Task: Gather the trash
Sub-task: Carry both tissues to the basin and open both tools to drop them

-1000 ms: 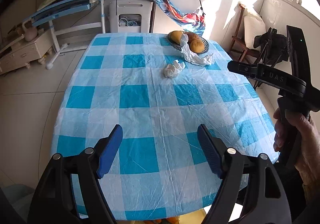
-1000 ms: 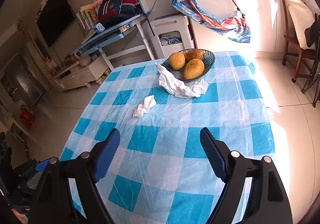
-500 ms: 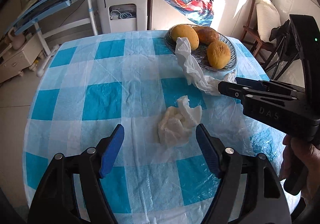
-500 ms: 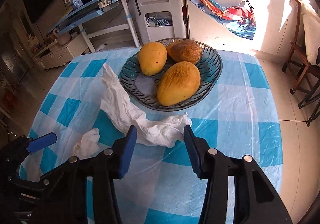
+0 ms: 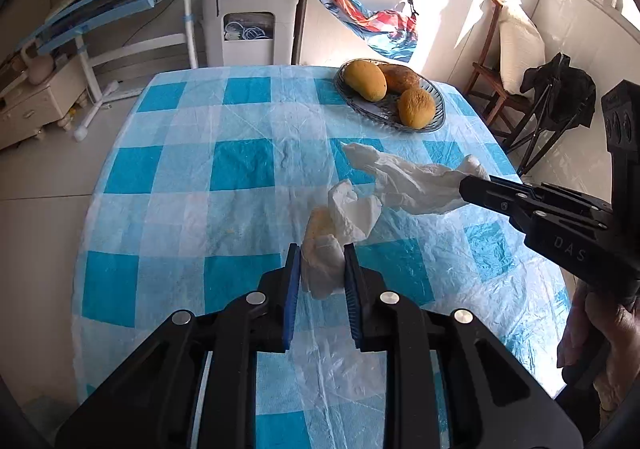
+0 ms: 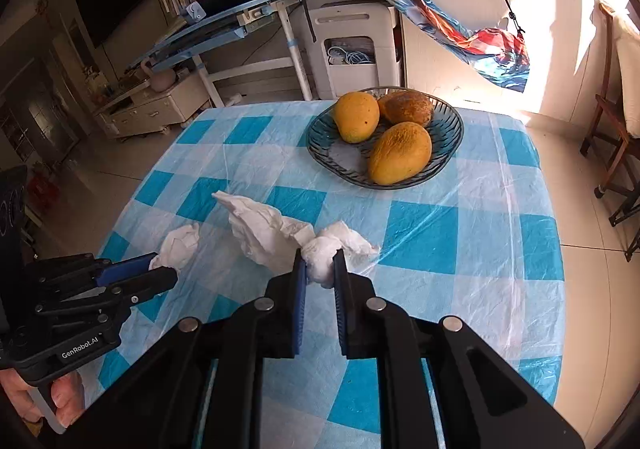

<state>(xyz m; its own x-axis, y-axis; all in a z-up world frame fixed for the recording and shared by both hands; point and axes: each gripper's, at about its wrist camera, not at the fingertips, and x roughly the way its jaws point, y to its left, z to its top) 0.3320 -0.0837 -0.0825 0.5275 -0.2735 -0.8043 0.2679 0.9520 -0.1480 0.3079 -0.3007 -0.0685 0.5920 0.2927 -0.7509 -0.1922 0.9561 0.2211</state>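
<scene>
- Left gripper (image 5: 319, 273): blue pads pressed in on the small crumpled tissue (image 5: 328, 249), pinching its near end. Wad sits between the pads; its far, looser part sticks out ahead of the tips, toward the table's middle.
- Right gripper (image 6: 319, 267): pads pinching the long white tissue (image 6: 272, 233) at its knotted right end. From the left wrist view, this gripper comes in from the right and its tips meet the sheet's right end.
- Long tissue: long axis runs left and away from the right gripper's pinch, ending in a point toward the checked tablecloth (image 6: 440, 233) centre. Cannot tell whether that free end is touching the cloth or just off it.
- Key relation: both pieces are already in hand, one per gripper. The two tissues lie just beside each other, the long one's free end passing close behind the small wad. Cannot tell if they touch.
- Fruit bowl (image 6: 448, 137) with three mangoes (image 6: 400, 153) stands beyond both tissues, apart from them.
- Judgement: grasp step looks done; the next move is a lift and carry to a bin. No bin is in view.
- Risk (judgement): the long tissue's trailing end may drag or snag the small wad if the grippers part sideways; lifting straight up first seems safer.
</scene>
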